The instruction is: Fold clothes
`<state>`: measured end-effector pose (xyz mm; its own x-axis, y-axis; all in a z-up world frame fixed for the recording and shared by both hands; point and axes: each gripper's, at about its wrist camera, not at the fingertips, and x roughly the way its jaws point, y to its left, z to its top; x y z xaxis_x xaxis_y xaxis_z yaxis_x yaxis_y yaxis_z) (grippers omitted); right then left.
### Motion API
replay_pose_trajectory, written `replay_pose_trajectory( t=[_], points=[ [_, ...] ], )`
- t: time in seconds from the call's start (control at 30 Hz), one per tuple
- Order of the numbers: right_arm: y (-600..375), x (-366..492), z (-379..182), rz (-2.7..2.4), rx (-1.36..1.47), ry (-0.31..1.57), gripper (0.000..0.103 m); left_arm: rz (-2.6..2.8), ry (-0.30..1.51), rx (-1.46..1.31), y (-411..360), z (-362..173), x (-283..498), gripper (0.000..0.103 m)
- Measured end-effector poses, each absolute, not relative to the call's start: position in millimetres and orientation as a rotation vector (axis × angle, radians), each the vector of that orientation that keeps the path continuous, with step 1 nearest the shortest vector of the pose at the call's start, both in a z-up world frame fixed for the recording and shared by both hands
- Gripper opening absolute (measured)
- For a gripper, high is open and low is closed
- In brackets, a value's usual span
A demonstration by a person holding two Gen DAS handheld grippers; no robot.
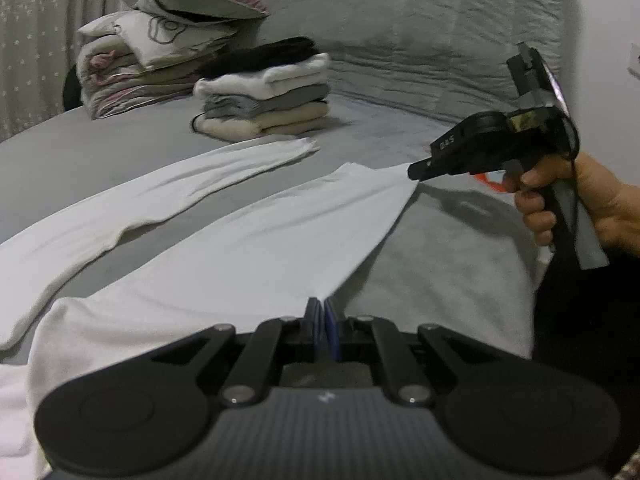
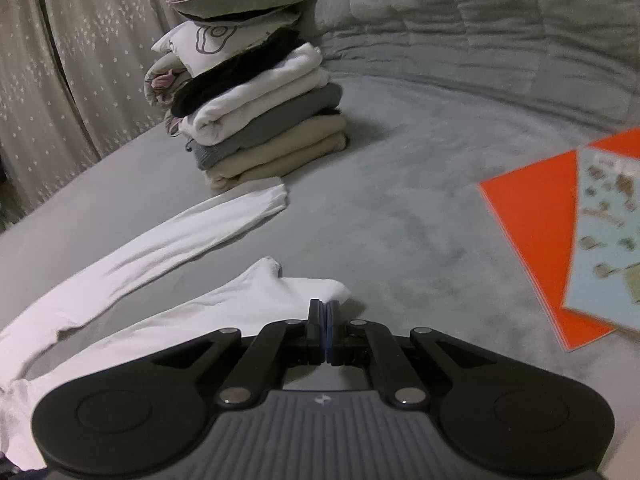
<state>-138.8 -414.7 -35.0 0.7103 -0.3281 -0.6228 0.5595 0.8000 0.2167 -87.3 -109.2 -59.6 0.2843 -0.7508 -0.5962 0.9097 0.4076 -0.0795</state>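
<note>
Grey bed cover fills both views, and your white tights stretch across it from lower left toward centre. Only your left wrist view shows your hand holding the right gripper, which pinches one leg's toe end at centre right. Only the right wrist view shows the orange book at right. Your left gripper is pressed together on the same leg's edge. Folded clothes are stacked at upper centre.

White tights smooth matt knit; bedspread soft napped cloth
</note>
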Motion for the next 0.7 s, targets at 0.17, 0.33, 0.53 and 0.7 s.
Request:
replay_pose_trajectory(
  t=[0.17,0.33,0.53,0.7],
  points=[
    [-421,-158,-28,-0.541,0.38,0.603,0.003,-1.187,0.619,0.326,-116,-58,-101,0.005],
    [-423,-179,-30,-0.563,0.38,0.631,0.003,-1.218,0.639,0.366,-118,-64,-111,0.005],
    [-424,-192,-42,-0.579,0.393,0.679,0.003,-1.234,0.659,0.391,-117,-70,-115,0.005],
    [-422,-194,-41,-0.573,0.368,0.687,0.003,-1.243,0.664,0.396,-117,-71,-114,0.007]
  ],
)
